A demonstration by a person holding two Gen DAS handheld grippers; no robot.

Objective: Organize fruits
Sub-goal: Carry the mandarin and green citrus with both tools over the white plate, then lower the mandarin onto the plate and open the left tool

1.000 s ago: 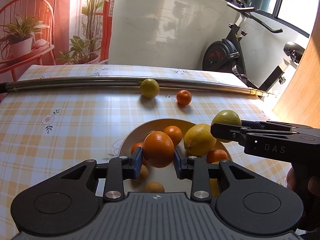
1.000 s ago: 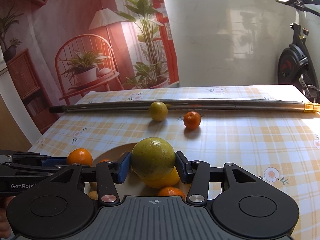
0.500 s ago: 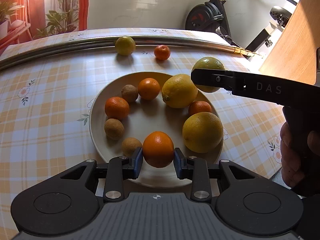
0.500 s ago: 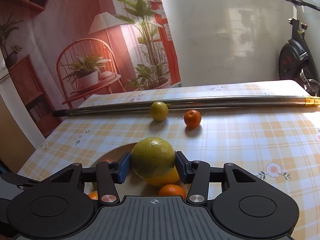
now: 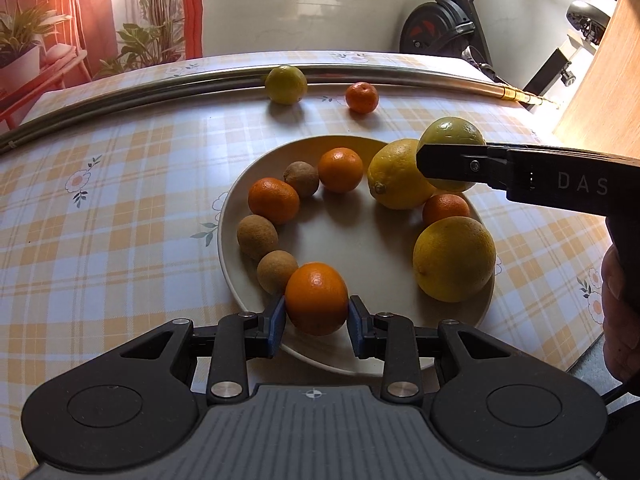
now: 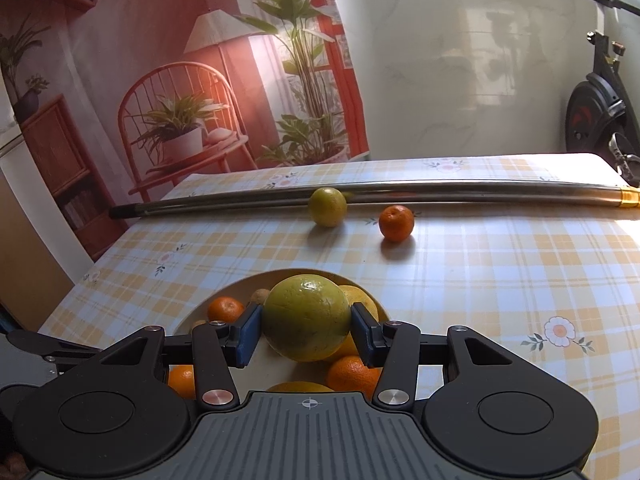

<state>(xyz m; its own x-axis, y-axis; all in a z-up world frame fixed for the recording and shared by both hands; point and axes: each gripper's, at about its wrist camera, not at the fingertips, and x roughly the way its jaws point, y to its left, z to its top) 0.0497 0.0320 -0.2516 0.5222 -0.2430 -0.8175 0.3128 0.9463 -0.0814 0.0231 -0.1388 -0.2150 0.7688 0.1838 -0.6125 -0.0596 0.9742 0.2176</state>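
Plate [image 5: 240, 216], cream, on checked tabletop [image 5: 120, 184]; my landmark.
Left tool [image 5: 317, 320]: I have it clamped on an orange [image 5: 316, 298] at the plate's near rim.
Right tool [image 6: 306, 334]: I have it clamped on a green citrus [image 6: 306, 322] above the plate's far right edge.
On the plate: lemons, oranges, brown fruits in a ring.
Beyond the plate: a lime [image 5: 286, 84] and a mandarin [image 5: 362, 97], near a metal rod [image 5: 120, 90].

The left tongs [image 5: 317, 319] are clamped, fingers level and pointing forward. The right tongs [image 6: 307, 334] are likewise clamped, reaching in sideways, a hand [image 5: 622, 312] gripping their handle.
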